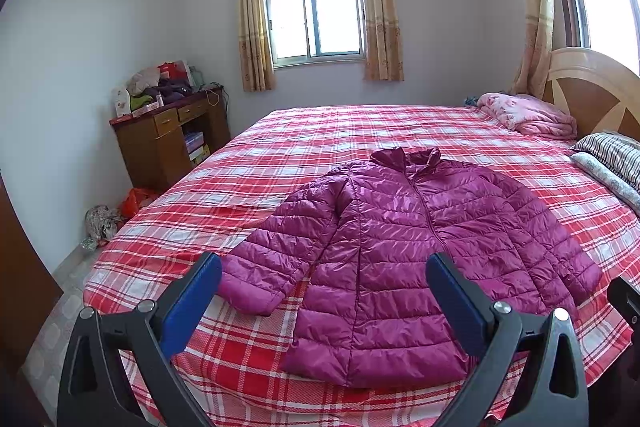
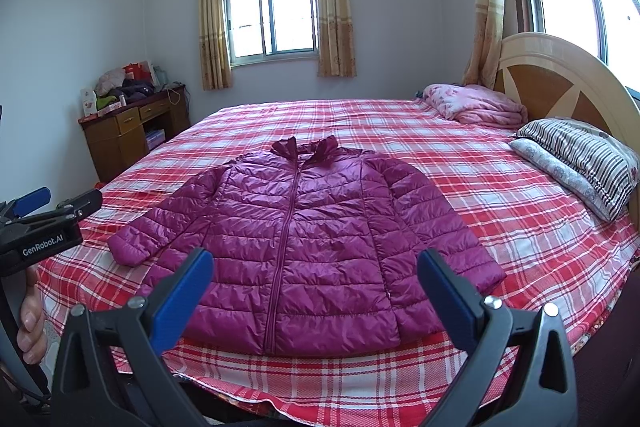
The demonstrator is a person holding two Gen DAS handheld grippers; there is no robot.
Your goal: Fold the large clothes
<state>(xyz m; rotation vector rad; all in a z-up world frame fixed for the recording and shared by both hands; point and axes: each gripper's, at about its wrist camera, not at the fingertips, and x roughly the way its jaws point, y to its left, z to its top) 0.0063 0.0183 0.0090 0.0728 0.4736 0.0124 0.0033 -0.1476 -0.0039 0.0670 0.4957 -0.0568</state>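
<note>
Both grippers, left (image 1: 324, 291) and right (image 2: 316, 287), gape empty above the jacket (image 2: 304, 247) (centre frame, flat). Risk: slick puffy shell slips out, fold springs open.

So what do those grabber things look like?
Each gripper, left and right, has two black plastic fingers with triangle cut-outs, silver screws and flat blue pads. The left one's body carries a white GenRobot.AI label.

A home bedroom: a plaid-sheeted bed (image 2: 400, 131) with pillows (image 2: 580, 163), curtained window (image 2: 272, 15), cluttered wooden desk (image 2: 132, 131).
</note>
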